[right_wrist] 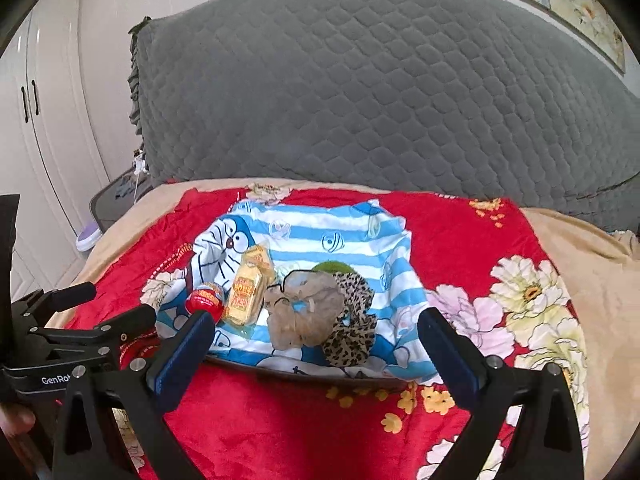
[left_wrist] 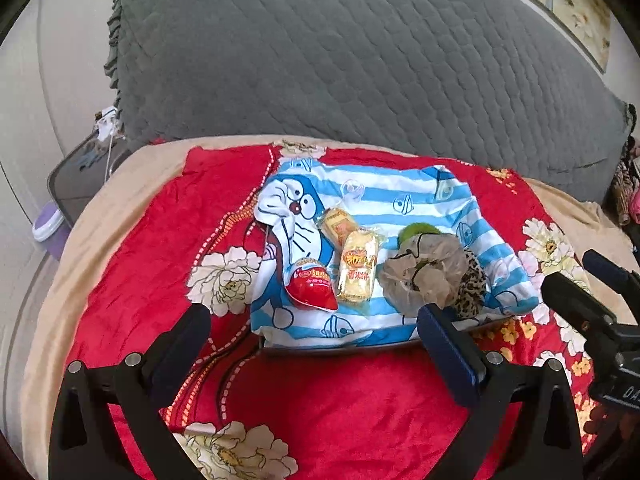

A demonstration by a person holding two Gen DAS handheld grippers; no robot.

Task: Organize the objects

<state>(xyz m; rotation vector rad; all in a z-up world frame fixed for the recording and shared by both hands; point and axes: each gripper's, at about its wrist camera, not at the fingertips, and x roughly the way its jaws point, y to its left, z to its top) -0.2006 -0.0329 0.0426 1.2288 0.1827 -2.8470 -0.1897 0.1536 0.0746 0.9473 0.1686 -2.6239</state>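
Here the red egg-shaped plastic capsule (left_wrist: pixel 313 289), two yellow wrapped snack cakes (left_wrist: pixel 357 272), crumpled translucent bag (left_wrist: pixel 426 276) and leopard-print scrunchie (left_wrist: pixel 474 286) lie clustered on the blue-striped cartoon cloth (left_wrist: pixel 372 188) over the bed's red floral blanket (left_wrist: pixel 340 400), within easy reach, while the left gripper (left_wrist: pixel 314 332) and right gripper (right_wrist: pixel 316 338) hover wide open and empty.

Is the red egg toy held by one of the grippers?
No, the red egg toy lies on the blue-striped cartoon cloth, and the left gripper and right gripper are both open and empty.
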